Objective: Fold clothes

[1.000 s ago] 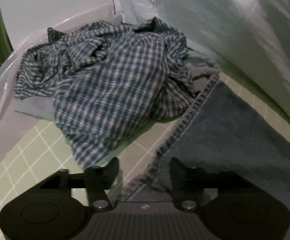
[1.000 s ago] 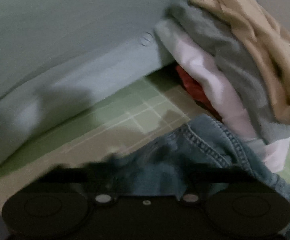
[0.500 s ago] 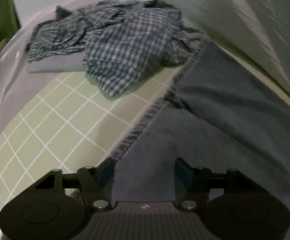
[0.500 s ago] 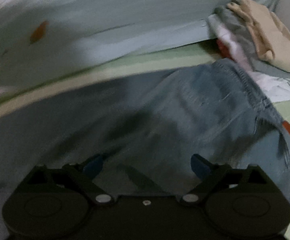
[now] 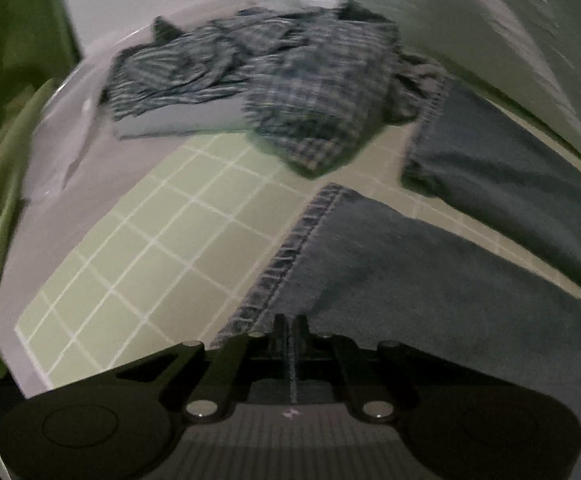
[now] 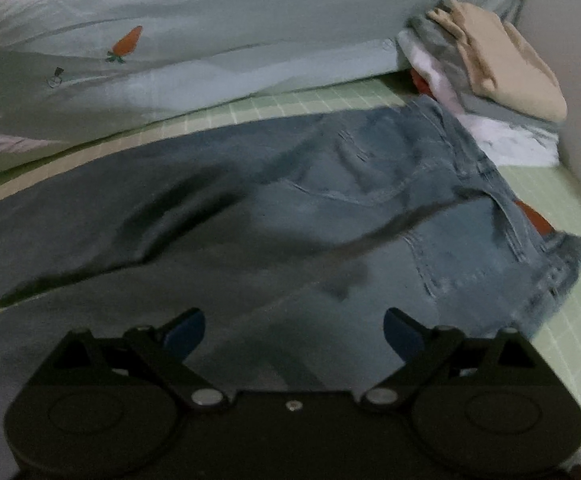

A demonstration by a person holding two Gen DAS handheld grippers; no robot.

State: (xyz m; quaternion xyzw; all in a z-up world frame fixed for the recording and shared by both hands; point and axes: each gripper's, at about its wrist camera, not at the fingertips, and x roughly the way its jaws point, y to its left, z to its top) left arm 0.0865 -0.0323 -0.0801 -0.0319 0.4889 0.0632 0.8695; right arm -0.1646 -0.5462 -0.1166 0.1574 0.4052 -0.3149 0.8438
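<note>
A pair of blue jeans [image 6: 330, 208] lies spread across the green checked bed sheet [image 5: 138, 248]. In the left wrist view the two jean legs [image 5: 430, 272] run to the right, their stitched hems facing left. My left gripper [image 5: 291, 326] is shut on the hem of the nearer leg. My right gripper [image 6: 294, 326] is open and empty, hovering just above the thigh part of the jeans, with the waistband [image 6: 502, 216] to its right.
A crumpled blue plaid shirt [image 5: 282, 92] lies beyond the hems on a pale folded cloth. A pale green quilt with a carrot print [image 6: 126, 42] runs along the far side. A stack of folded clothes [image 6: 486, 80] stands by the wall at right.
My left gripper has shut on the near leg's hem and drawn back from the plaid shirt. My right gripper has opened, let go of the jeans and pulled back.
</note>
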